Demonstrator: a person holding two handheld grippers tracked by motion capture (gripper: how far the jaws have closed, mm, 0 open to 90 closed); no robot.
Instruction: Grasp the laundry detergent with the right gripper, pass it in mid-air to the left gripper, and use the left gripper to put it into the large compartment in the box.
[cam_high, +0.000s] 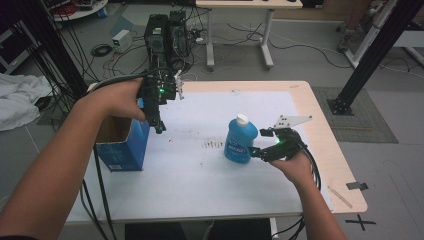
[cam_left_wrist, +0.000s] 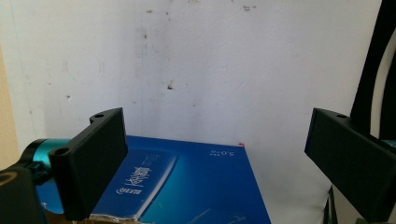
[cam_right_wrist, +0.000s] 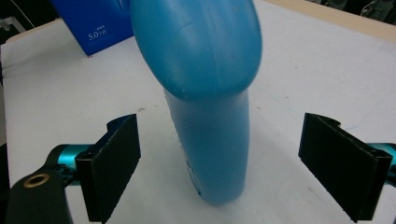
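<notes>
A blue plastic bottle (cam_high: 240, 140) with a white cap stands upright on the white sheet near the table's middle right. My right gripper (cam_high: 263, 145) sits just right of it, open, its jaws on either side of the bottle's lower body (cam_right_wrist: 210, 140) without touching. A blue cardboard box (cam_high: 125, 145), open at the top, stands at the table's left edge. My left gripper (cam_high: 159, 127) hangs above the box's right side, pointing down, open with nothing between its jaws. In the left gripper view the box's printed blue face (cam_left_wrist: 187, 182) lies below the jaws.
The white sheet (cam_high: 200, 170) covers most of the wooden table (cam_high: 325, 150) and carries a small dark smudge (cam_high: 214, 144) left of the bottle. A wooden stick (cam_high: 340, 196) lies near the front right corner. Cables trail off both grippers.
</notes>
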